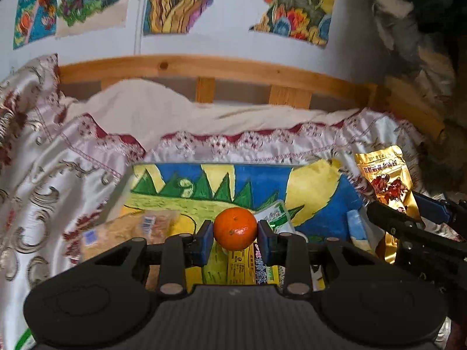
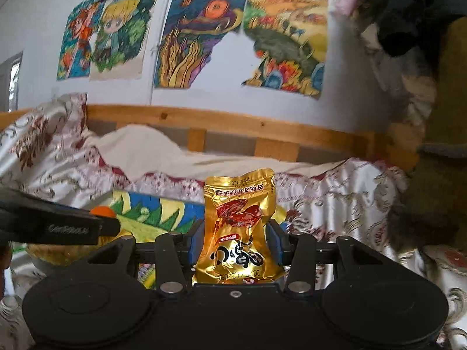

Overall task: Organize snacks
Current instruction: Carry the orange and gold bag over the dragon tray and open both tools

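Observation:
My left gripper (image 1: pixel 235 233) is shut on an orange mandarin (image 1: pixel 235 228) and holds it above a colourful drawing (image 1: pixel 204 186) that lies on the bed. My right gripper (image 2: pixel 235 237) is shut on a gold snack pouch (image 2: pixel 239 227), held upright above the bedspread. The pouch also shows at the right of the left wrist view (image 1: pixel 385 180), with the right gripper (image 1: pixel 408 221) beside it. The mandarin (image 2: pixel 102 211) peeks out behind the left gripper arm (image 2: pixel 58 224) in the right wrist view. Below the mandarin lie a yellow snack packet (image 1: pixel 239 265) and a clear bag of snacks (image 1: pixel 131 230).
A satin embroidered bedspread (image 1: pixel 58 175) covers the bed. A wooden rail (image 1: pixel 204 70) runs along the wall behind it. Children's drawings (image 2: pixel 198 38) hang on the wall. A green-white packet (image 1: pixel 277 215) and a pale blue item (image 1: pixel 357 224) lie on the drawing.

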The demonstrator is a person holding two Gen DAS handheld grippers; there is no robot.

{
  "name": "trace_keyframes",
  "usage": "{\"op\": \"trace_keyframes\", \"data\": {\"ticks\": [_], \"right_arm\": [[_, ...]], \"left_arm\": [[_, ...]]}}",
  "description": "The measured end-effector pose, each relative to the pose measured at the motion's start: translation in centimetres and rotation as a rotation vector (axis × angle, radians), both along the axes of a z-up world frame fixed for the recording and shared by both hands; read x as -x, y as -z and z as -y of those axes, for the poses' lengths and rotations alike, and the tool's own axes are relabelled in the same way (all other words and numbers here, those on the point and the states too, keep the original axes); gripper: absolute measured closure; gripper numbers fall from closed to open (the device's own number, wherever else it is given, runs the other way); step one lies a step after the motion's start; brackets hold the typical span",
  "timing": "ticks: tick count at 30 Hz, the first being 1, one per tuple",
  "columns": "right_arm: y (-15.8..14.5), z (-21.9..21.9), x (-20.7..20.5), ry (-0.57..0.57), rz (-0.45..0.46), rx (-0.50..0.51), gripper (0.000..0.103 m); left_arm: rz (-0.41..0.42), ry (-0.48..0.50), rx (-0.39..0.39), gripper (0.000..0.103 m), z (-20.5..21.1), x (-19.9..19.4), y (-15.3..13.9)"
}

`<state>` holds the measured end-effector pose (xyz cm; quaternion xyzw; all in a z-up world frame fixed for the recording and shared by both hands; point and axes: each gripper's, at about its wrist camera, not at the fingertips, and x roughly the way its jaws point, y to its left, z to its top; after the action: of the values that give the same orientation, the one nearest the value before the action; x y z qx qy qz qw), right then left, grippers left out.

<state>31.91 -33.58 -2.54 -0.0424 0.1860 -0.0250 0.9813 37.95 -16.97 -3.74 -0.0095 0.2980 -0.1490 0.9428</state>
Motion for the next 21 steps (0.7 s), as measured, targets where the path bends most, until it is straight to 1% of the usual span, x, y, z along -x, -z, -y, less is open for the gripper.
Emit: {"op": "trace_keyframes", "data": {"ticks": [2, 6, 9, 18, 21], "right_arm": [[0.6, 0.3, -0.5, 0.006, -0.023, -0.030, 0.056], [1.7, 0.5, -1.2, -0.009, -0.063, -0.002, 0.056], [2.5, 1.2, -1.7, -0.002, -0.113, -0.036, 0.056], [3.8, 2.2, -2.4, 0.028, -0.203, -0.111, 0.056], [4.0, 2.2, -2.6, 0.026, -0.224, -0.117, 0.056]], "left_arm": [[-0.015, 0.005, -0.020, 0.068, 0.7, -0.6, 0.8], [-0.032, 0.024, -0.073, 0.068, 2.1, -1.0, 2.0], [-0.035, 0.034, -0.100, 0.068, 2.7, -1.0, 2.6], [-0.053, 0.055, -0.126, 0.068, 4.1, -1.4, 2.8], [-0.057, 0.064, -0.127, 0.068, 4.5, -1.4, 3.0]]}}
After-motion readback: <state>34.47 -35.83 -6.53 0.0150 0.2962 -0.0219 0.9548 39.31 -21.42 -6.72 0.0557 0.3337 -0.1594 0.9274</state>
